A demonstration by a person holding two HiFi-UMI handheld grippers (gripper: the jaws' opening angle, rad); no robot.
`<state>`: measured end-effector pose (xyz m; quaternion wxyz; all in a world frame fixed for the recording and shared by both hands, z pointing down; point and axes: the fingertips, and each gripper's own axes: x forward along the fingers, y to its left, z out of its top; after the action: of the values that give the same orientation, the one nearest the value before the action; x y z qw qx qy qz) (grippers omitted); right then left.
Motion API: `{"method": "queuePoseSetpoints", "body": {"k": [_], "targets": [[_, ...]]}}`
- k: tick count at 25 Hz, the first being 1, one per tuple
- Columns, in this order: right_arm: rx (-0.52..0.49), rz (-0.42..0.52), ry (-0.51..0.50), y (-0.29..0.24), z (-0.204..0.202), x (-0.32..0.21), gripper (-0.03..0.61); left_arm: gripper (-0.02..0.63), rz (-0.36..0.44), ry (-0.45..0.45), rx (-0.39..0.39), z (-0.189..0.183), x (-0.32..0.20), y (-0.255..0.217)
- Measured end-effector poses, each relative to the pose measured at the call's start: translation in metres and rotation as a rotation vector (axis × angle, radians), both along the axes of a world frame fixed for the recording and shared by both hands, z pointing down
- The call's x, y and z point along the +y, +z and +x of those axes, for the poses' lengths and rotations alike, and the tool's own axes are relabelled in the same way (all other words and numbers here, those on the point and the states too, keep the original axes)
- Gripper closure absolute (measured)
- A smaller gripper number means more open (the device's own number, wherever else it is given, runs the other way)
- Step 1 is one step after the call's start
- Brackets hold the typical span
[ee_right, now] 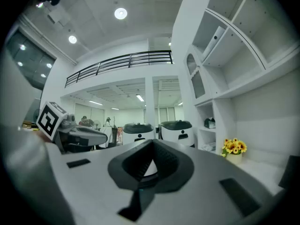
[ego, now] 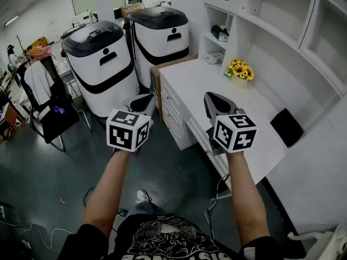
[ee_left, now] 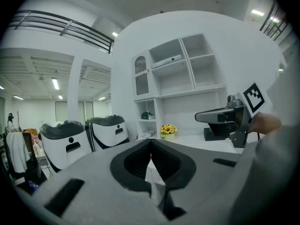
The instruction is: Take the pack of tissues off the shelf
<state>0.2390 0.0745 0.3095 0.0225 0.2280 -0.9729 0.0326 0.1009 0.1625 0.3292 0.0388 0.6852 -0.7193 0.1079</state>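
Beside the front corner of the white desk (ego: pixel 217 88), holds both bare forearms stretched forward and nearly parallel, elbows close to the torso, wrists straight. Carries the left gripper (ego: pixel 145 101) at the end of the left forearm (ego: pixel 111 191), out over the dark floor (ego: pixel 65 172) just off the desk's drawer front (ego: pixel 174 112), marker cube turned up, nose aimed ahead toward the two white-and-black machines (ego: pixel 103 64). Carries the right gripper (ego: pixel 209 97) on the right forearm (ego: pixel 245 191) at about the same height, above the desk's near edge, nose likewise pointing away from the body. Holds the two tools side by side, apart, not touching. Shows both pairs of tongs clenched tip to tip, with nothing between them in either gripper view. Faces the shelf unit (ego: pixel 238 20) at the desk's far end, well ahead of both tools. Finds two packets in its narrow open column: a pale soft pack (ego: pixel 214 57) lying flat at the bottom, level with the desk top, and a green-and-white packet (ego: pixel 219 32) on the shelf board above it. Cannot tell from these views which of the two holds the tissues, both being too small to read. Touches neither. Has a pot of yellow flowers (ego: pixel 239 71) on the desk near the pale pack, and a flat black object (ego: pixel 286 127) farther along by the wall, to the right of the right gripper.
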Motion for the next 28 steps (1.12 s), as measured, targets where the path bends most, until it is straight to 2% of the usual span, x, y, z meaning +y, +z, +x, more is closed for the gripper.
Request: {"method": "queuePoseSetpoints", "body": {"k": [12, 28], "targets": [[0.016, 0.004, 0.042, 0.012, -0.034, -0.026, 0.568, 0.607, -0.003, 0.033, 0.010, -0.036, -0.031, 0.009], [0.084, 0.005, 0.217, 0.009, -0.146, -0.094, 0.499, 0.607, -0.011, 0.236, 0.039, -0.154, -0.134, 0.011]]}}
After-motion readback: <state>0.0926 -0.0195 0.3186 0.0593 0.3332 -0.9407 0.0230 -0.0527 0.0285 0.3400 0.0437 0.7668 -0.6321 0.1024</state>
